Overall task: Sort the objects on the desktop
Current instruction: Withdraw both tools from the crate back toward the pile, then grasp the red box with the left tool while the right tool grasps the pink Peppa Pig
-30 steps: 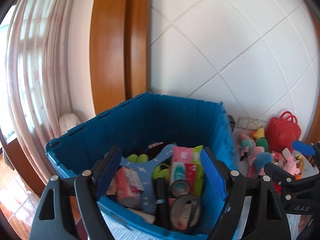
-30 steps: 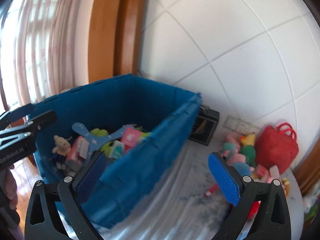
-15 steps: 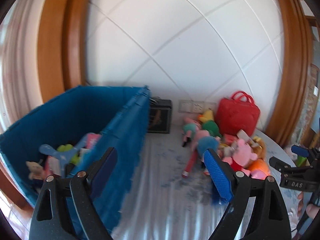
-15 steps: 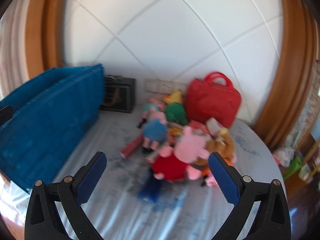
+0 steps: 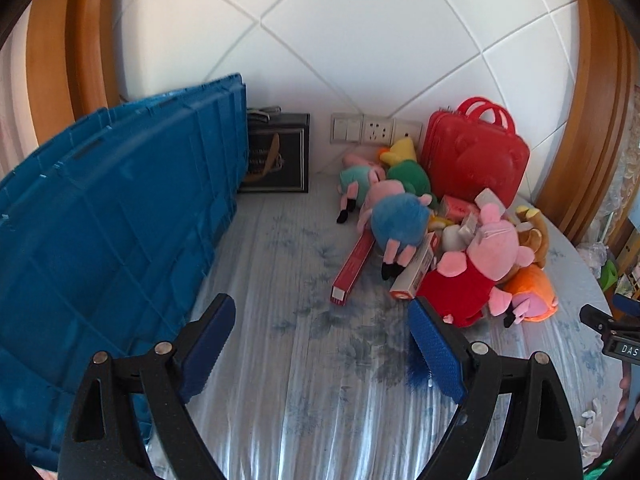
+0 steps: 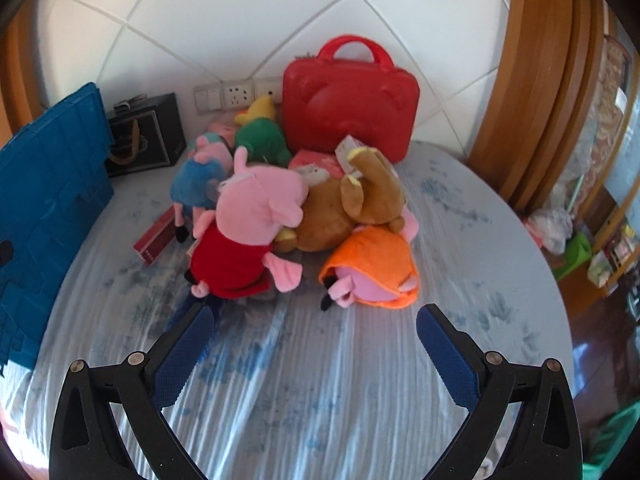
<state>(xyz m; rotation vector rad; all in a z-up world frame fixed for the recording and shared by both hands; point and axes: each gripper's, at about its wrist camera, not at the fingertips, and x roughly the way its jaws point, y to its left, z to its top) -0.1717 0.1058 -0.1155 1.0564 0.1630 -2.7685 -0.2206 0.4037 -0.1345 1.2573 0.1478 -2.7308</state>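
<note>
A heap of plush toys lies on the pale blue tablecloth (image 5: 304,360). In it are a pink pig in a red dress (image 5: 476,264) (image 6: 244,232), a blue-bodied pig (image 5: 400,216) (image 6: 196,180), an orange-clad plush (image 5: 532,292) (image 6: 372,268) and a brown plush (image 6: 352,200). A long red box (image 5: 354,268) (image 6: 158,236) sticks out at the heap's left. My left gripper (image 5: 320,320) is open and empty, short of the red box. My right gripper (image 6: 316,320) is open and empty, just short of the red-dressed pig and the orange plush.
A big blue crate (image 5: 100,220) (image 6: 44,168) fills the left side. A black box (image 5: 276,156) and a red carry case (image 5: 476,160) (image 6: 348,96) stand against the wall. The round table's edge (image 6: 552,280) drops off to the right, with clutter on the floor beyond.
Both grippers swung right, from over the crate to the table, and came down toward the plush heap. The crate's inside has gone out of sight. Both stay open.
</note>
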